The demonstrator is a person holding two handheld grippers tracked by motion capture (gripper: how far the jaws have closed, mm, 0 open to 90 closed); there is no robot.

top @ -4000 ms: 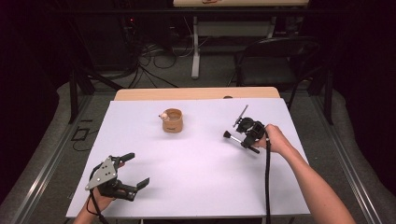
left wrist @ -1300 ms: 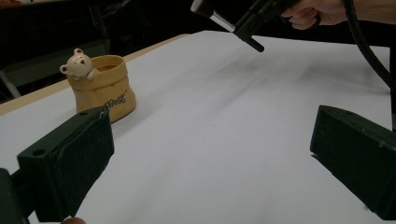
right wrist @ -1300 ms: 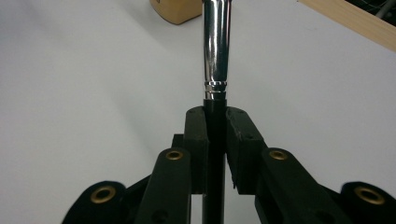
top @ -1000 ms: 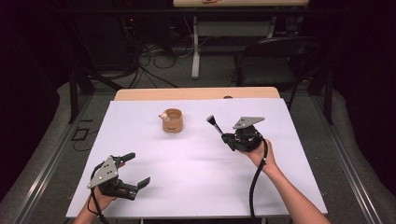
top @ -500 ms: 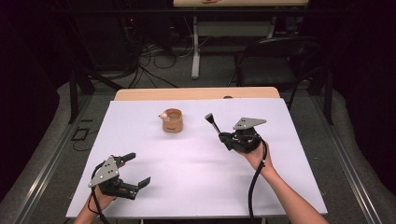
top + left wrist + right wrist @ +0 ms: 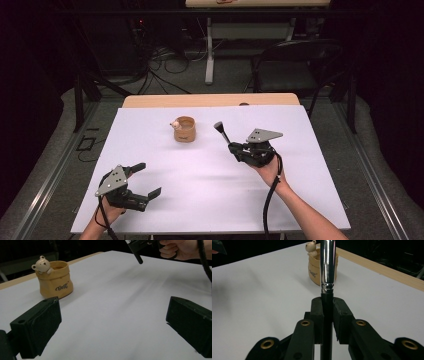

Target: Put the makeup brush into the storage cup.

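brush (image 6: 327,267) looks light, stiff and slick on its chrome ferrule, so the right gripper's (image 6: 239,148) jaws clamp its black handle, while the left gripper's (image 6: 142,180) jaws stand apart.

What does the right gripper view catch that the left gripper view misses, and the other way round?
Right gripper view: a close look at the right tool clamped on a brush, black handle between the jaws, silver collar above. Left gripper view: the left tool with jaws spread wide and nothing between them, and the hand gripping the other tool. Both: the tan bear pot standing on the white table.
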